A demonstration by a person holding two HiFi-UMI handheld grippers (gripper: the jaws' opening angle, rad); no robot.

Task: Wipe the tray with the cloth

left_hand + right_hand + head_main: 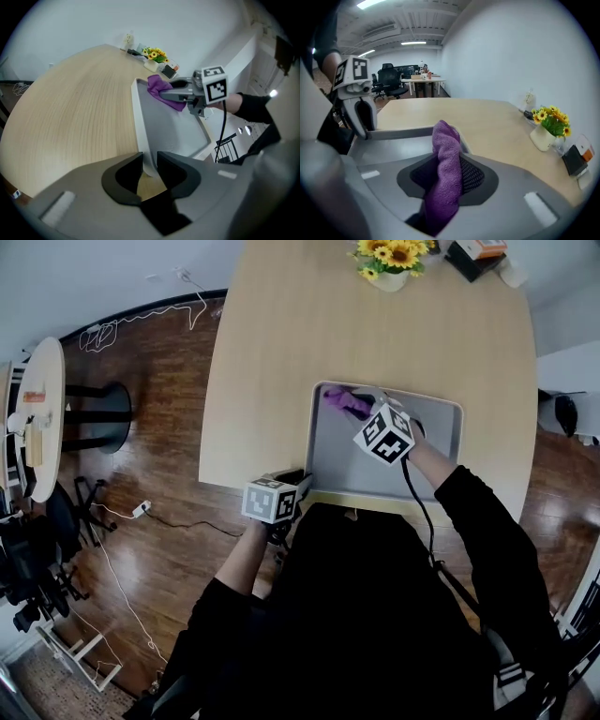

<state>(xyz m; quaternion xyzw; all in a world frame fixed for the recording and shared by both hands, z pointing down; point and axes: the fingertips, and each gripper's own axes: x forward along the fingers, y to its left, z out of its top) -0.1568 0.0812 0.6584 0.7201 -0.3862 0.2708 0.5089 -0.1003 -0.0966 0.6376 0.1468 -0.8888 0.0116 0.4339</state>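
Note:
A grey tray (349, 457) lies on the wooden table near its front edge. My right gripper (362, 410) is over the tray's far left part, shut on a purple cloth (345, 401). In the right gripper view the cloth (446, 140) stands bunched between the jaws of that gripper (447, 165). My left gripper (302, 483) is at the tray's near left corner. In the left gripper view its jaws (149, 164) straddle the tray's rim (139, 123), and the rim fills the gap between them. The cloth (159, 86) rests at the tray's far end.
A white pot of yellow flowers (392, 261) and a dark box (474, 255) stand at the table's far edge. The table's front edge runs just below the tray. A round side table (42, 413) and loose cables stand on the wooden floor at the left.

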